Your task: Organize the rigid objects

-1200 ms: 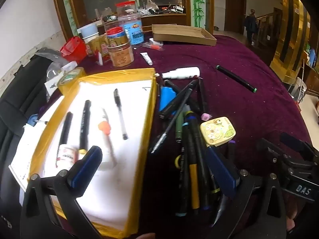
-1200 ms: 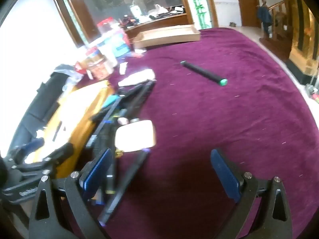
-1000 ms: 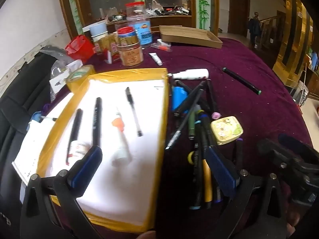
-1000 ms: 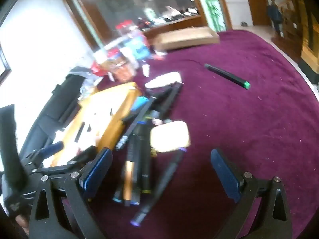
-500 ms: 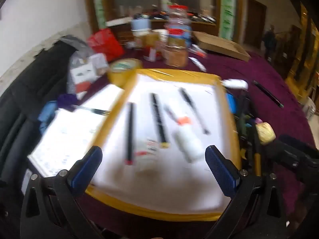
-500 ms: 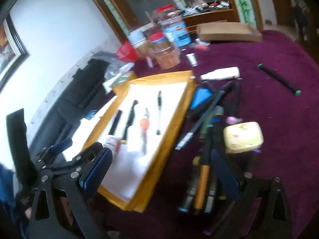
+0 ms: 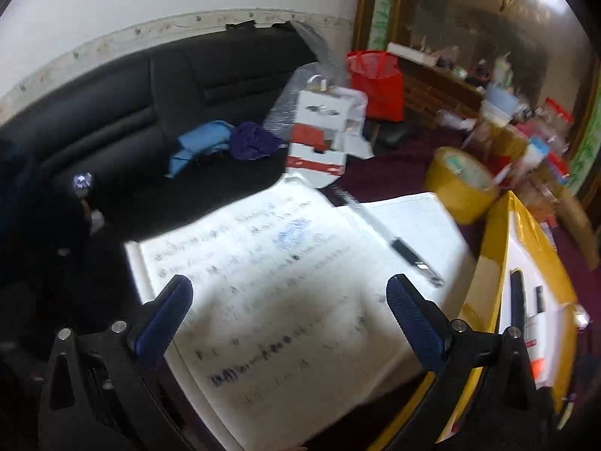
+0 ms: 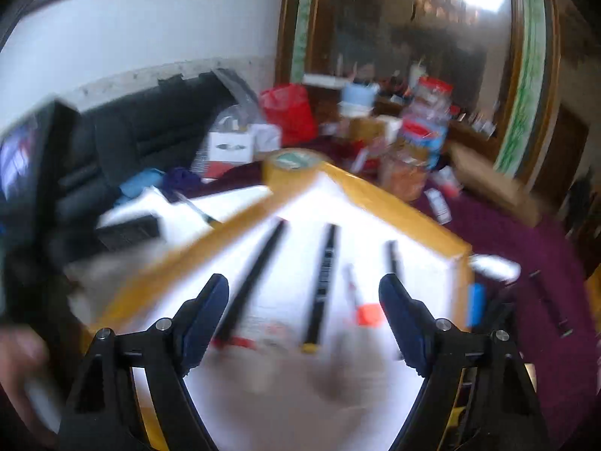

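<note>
My left gripper point(image 7: 287, 300) hangs wide open and empty over the notebook point(image 7: 300, 274); its pen point(image 7: 390, 240) lies at one o'clock, long axis slanting right. My right gripper point(image 8: 303, 310), also open and empty, faces the tray point(image 8: 413, 218).

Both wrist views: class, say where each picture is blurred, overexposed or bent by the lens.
Left wrist view: handwriting on the open notebook is smeared and its page glares white; the wall border bows with fisheye curvature. Right wrist view: heavier motion blur, the pens on the yellow-edged tray streak, its white surface is washed out.
</note>
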The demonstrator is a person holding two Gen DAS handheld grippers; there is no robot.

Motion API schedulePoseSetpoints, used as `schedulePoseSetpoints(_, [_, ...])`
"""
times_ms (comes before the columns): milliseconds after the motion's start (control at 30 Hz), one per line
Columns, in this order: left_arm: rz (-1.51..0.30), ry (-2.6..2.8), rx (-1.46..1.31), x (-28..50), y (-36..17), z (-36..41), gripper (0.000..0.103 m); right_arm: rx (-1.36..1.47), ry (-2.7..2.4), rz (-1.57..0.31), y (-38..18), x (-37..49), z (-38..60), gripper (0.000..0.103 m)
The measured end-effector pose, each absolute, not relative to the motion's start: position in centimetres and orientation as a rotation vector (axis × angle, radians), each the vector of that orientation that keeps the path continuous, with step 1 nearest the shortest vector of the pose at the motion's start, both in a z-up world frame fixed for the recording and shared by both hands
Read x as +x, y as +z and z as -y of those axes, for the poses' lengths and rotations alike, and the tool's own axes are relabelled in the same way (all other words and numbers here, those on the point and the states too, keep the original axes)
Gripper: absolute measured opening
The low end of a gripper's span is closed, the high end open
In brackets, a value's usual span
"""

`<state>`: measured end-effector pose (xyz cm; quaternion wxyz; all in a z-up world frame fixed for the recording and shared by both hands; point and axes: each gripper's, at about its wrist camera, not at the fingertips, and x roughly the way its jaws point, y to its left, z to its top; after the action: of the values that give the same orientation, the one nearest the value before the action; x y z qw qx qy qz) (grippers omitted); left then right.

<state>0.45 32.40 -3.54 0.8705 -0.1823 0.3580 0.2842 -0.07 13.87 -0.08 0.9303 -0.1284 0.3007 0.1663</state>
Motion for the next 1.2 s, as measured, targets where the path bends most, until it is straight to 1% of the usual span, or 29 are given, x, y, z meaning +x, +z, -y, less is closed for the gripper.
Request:
schedulePoseSetpoints(33, [-0.746, 0.572, -0.417, 0.2, -3.6, -32.0, 0.103, -0.263, 0.337, -0.617, -0.6, 0.0, -12.6, 0.078])
schedulePoseSetpoints(100, [-0.74, 0.543, -0.433, -0.4, -3.7, -31.3, 0.103, -0.125, 0.454, -0.657, -0.2, 0.7, -9.5, 0.078])
schedulePoseSetpoints(133, [-0.719, 0.534, -0.456, -0.8, -3.6, -31.2, 0.103, -0.103, 0.481, -0.65, -0.1, 0.6, -8.3, 0.078])
schedulePoseSetpoints(200, [-0.669, 0.52, -0.607, -2.5, -2.7, -31.2, 0.103, -0.105, 0.431, -0.639, -0.4, 0.9, -6.4, 0.078])
schedulePoseSetpoints(233, [-0.63, 0.507, -0.647, -3.5, -1.7, -31.0, 0.103, -0.074, 0.452, -0.642, -0.4, 1.1, -5.6, 0.078])
schedulePoseSetpoints(333, [-0.387, 0.411, -0.827, -7.4, 2.5, -29.4, 0.102, 0.033, 0.416, -0.612, 0.6, 1.0, -0.9, 0.078])
schedulePoseSetpoints(367, [-0.317, 0.356, -0.855, -8.4, 4.3, -27.6, 0.102, 0.095, 0.398, -0.602, 1.2, 0.9, 1.1, 0.078])
schedulePoseSetpoints(433, [-0.29, 0.267, -0.834, -8.3, 6.4, -24.5, 0.103, 0.242, 0.359, -0.571, 2.3, 0.2, 5.3, 0.078])
schedulePoseSetpoints(467, [-0.288, 0.196, -0.786, -7.8, 7.8, -21.6, 0.103, 0.306, 0.343, -0.553, 2.6, -0.2, 7.3, 0.078])
schedulePoseSetpoints(533, [-0.293, 0.101, -0.744, -6.6, 9.0, -17.9, 0.103, 0.447, 0.281, -0.507, 3.1, -1.0, 11.3, 0.078])
schedulePoseSetpoints(700, [-0.312, -0.122, -0.63, -3.4, 10.1, -7.1, 0.103, 0.778, 0.152, -0.464, 0.4, -2.2, 18.7, 0.078])
schedulePoseSetpoints(800, [-0.355, -0.214, -0.508, -2.5, 10.5, -1.1, 0.103, 0.974, 0.131, -0.515, -2.0, -0.3, 22.2, 0.078])
schedulePoseSetpoints(867, [-0.366, -0.284, -0.414, -2.3, 11.0, 2.3, 0.103, 1.155, 0.127, -0.583, -4.3, 1.1, 24.1, 0.078])
schedulePoseSetpoints(967, [-0.384, -0.406, -0.231, -1.9, 12.7, 6.7, 0.103, 1.351, 0.175, -0.66, -6.5, 2.3, 24.6, 0.078])
schedulePoseSetpoints(1033, [-0.361, -0.409, -0.176, -2.8, 13.4, 6.9, 0.103, 1.41, 0.218, -0.716, -6.9, 2.9, 23.0, 0.078])
schedulePoseSetpoints(1100, [-0.348, -0.413, -0.161, -3.2, 14.2, 5.8, 0.103, 1.383, 0.241, -0.766, -6.6, 3.2, 21.4, 0.078])
schedulePoseSetpoints(1167, [-0.346, -0.396, -0.211, -4.6, 14.2, 2.9, 0.103, 1.245, 0.261, -0.774, -4.7, 3.9, 18.7, 0.077])
schedulePoseSetpoints(1200, [-0.323, -0.372, -0.233, -5.0, 14.4, 1.9, 0.103, 1.121, 0.26, -0.771, -2.8, 4.1, 17.1, 0.077])
